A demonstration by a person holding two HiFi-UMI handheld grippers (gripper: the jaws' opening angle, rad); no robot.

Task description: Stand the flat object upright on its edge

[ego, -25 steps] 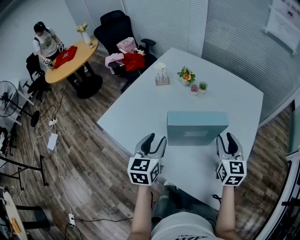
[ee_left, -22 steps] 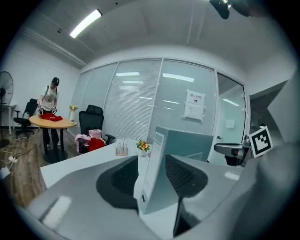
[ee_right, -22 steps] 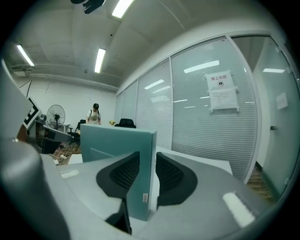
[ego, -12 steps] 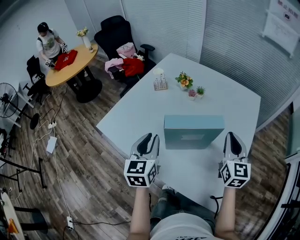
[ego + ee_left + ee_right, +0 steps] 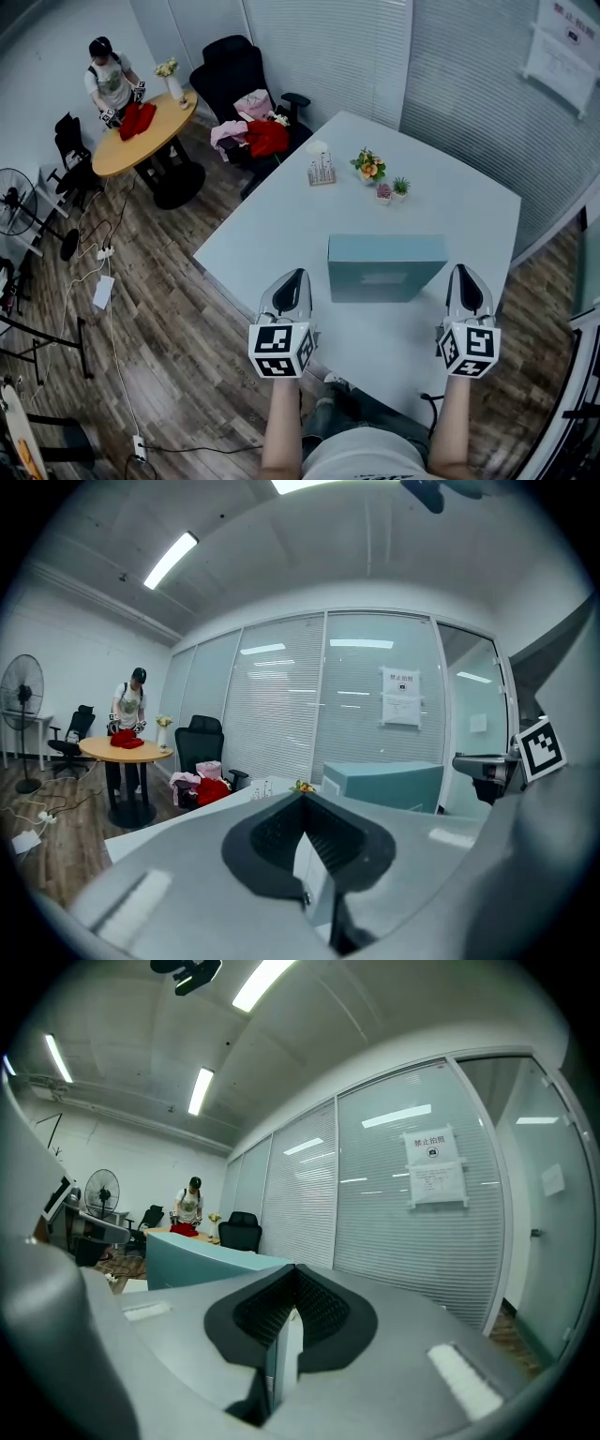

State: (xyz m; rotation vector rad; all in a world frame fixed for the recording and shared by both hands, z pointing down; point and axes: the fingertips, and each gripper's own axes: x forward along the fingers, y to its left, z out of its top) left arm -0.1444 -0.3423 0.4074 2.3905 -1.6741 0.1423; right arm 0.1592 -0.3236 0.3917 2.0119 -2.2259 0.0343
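Observation:
A flat teal box (image 5: 384, 270) stands on its long edge in the middle of the white table (image 5: 281, 225), its broad face toward me. My left gripper (image 5: 292, 276) hovers at the box's near left, shut, holding nothing and clear of the box. At the box's right, my right gripper (image 5: 466, 271) is also shut and empty, a small gap away from it. From the left gripper view the box (image 5: 384, 785) rises beyond the closed left gripper (image 5: 302, 796). In the right gripper view the box (image 5: 202, 1258) sits left of the closed right gripper (image 5: 293, 1267).
Two small flower pots (image 5: 368, 165) (image 5: 401, 186) and a clear holder (image 5: 322, 167) stand at the table's far side. Beyond the table's left edge are a black chair with clothes (image 5: 251, 98) and a round wooden table (image 5: 141, 127) with a person at it.
Both grippers have drawn back from the box's ends and their jaws have closed. The box stays standing where it was.

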